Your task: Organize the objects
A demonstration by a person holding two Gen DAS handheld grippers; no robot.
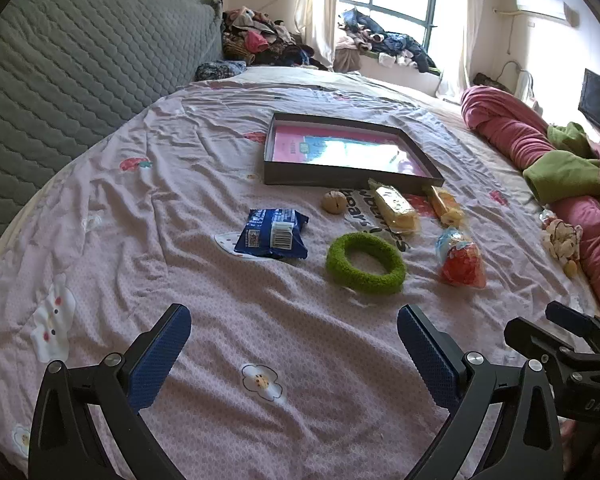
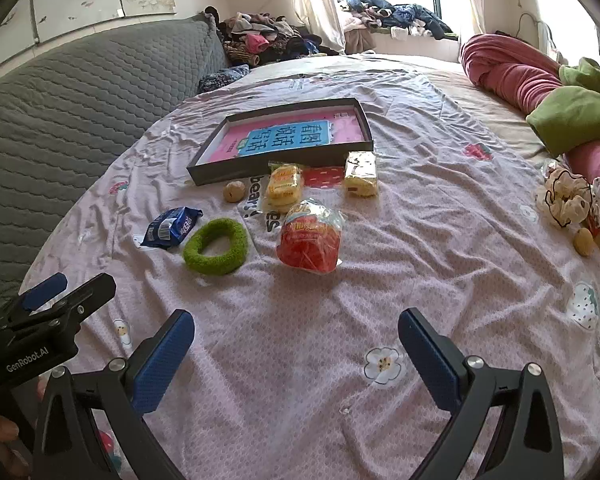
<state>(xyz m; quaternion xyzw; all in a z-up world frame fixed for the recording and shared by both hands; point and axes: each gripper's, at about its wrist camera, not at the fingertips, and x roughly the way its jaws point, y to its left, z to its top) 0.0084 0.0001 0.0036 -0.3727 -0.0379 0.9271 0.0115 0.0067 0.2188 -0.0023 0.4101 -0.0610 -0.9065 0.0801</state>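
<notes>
Scattered on the pink bedsheet lie a blue snack packet (image 1: 274,233) (image 2: 173,227), a green fuzzy ring (image 1: 365,263) (image 2: 216,246), a red-and-clear snack bag (image 1: 460,259) (image 2: 310,238), two yellow cake packets (image 1: 394,207) (image 2: 284,186) (image 2: 361,174) and a walnut (image 1: 334,201) (image 2: 234,191). Behind them sits a shallow dark box (image 1: 296,178) (image 2: 204,176) with a pink and blue book inside. My left gripper (image 1: 294,330) hangs open above bare sheet, short of the ring. Likewise open and holding nothing, my right gripper (image 2: 296,334) hovers in front of the red bag.
A grey quilted headboard (image 1: 80,64) rises on the left. Rolled pink and green bedding (image 1: 560,160) (image 2: 560,96) lies along the right, with a frilly scrunchie (image 2: 566,198) and another walnut (image 2: 583,241) beside it. Clothes are piled by the window (image 1: 380,40).
</notes>
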